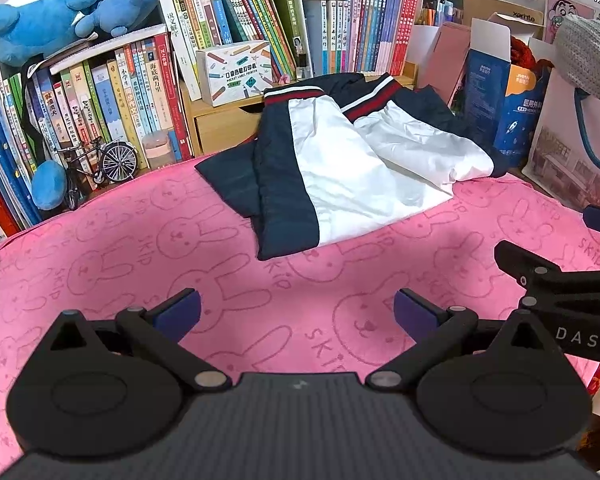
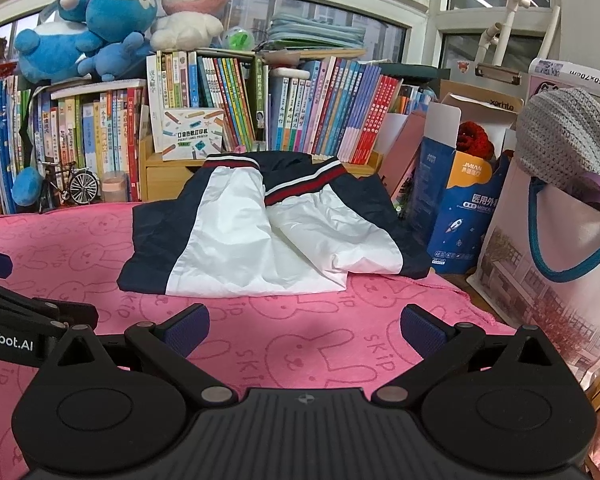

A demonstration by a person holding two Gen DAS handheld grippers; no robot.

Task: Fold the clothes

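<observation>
A navy and white jacket (image 1: 340,164) (image 2: 260,236) with red-striped cuffs lies loosely folded at the far side of the pink bunny-print towel (image 1: 180,248) (image 2: 80,248). My left gripper (image 1: 296,316) hovers open over bare towel, well short of the jacket's near hem. My right gripper (image 2: 305,330) is open too, nothing between its blue pads (image 2: 422,330), with the jacket a short way ahead. In the left wrist view the right gripper's black body (image 1: 556,288) shows at the right edge; the left gripper's body (image 2: 20,320) shows at the left of the right wrist view.
Shelves of books (image 2: 332,112) and plush toys (image 2: 96,20) stand behind the towel. A model bicycle (image 1: 100,164) sits at the back left. Blue cartons (image 2: 460,216) and a pink paper bag (image 2: 560,280) crowd the right edge beside the jacket.
</observation>
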